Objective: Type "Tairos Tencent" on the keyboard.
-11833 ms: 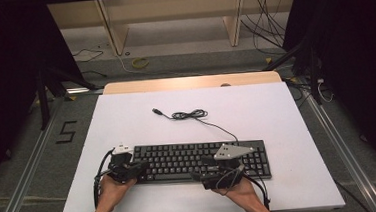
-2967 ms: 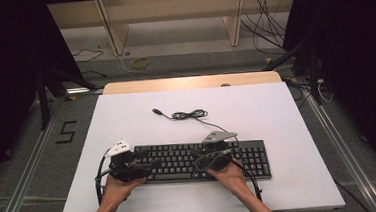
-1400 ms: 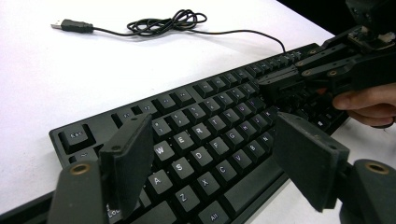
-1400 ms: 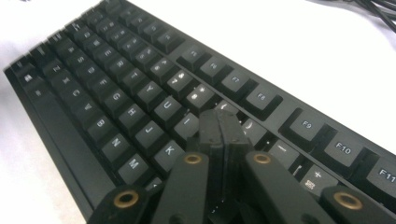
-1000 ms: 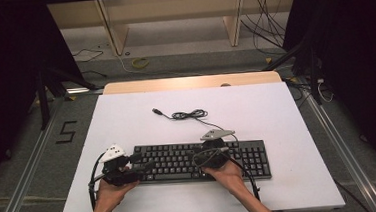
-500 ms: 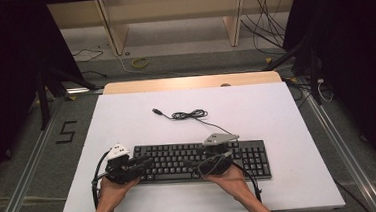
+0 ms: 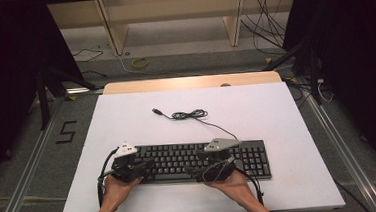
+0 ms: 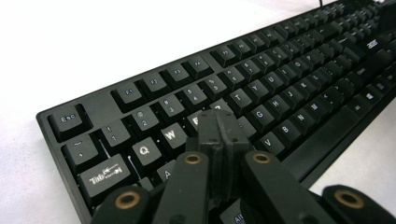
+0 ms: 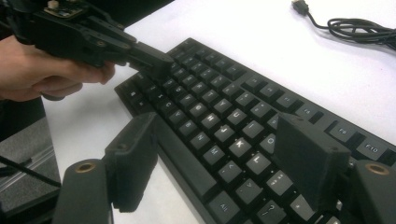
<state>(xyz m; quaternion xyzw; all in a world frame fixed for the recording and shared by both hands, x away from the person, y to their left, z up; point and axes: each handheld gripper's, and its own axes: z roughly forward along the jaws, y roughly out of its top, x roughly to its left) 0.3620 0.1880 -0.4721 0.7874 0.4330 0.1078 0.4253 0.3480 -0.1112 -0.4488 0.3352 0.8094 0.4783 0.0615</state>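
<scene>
A: L jaws?
B: Left gripper (image 8: 216,135) has them pressed together, nothing between. Tips sit over the keyboard (image 8: 261,93), approx. the E/R keys; contact w/ the keys I can't tell.

A: R jaws?
B: Right gripper (image 9: 212,158) has them wide apart, empty. They straddle the keyboard's front edge near the K/L keys, one jaw over the bench (image 9: 261,42) in front, the other over the keys.

A: Hands?
B: Left hand (image 7: 115,183) grips its tool at the keyboard's left end; right hand (image 7: 231,180) holds the other near the middle, just left of the numpad. Both forearms enter from the near edge.

A: Keyboard's spot?
B: Black, full-size, flat on the white bench, near the front edge, roughly centred, long side parallel to that edge.

A: Cable?
B: Cable (image 7: 189,115) runs from the keyboard's back edge, bunches into a loose coil mid-bench, ends in a plug (image 7: 157,111) lying free, unplugged.
</scene>
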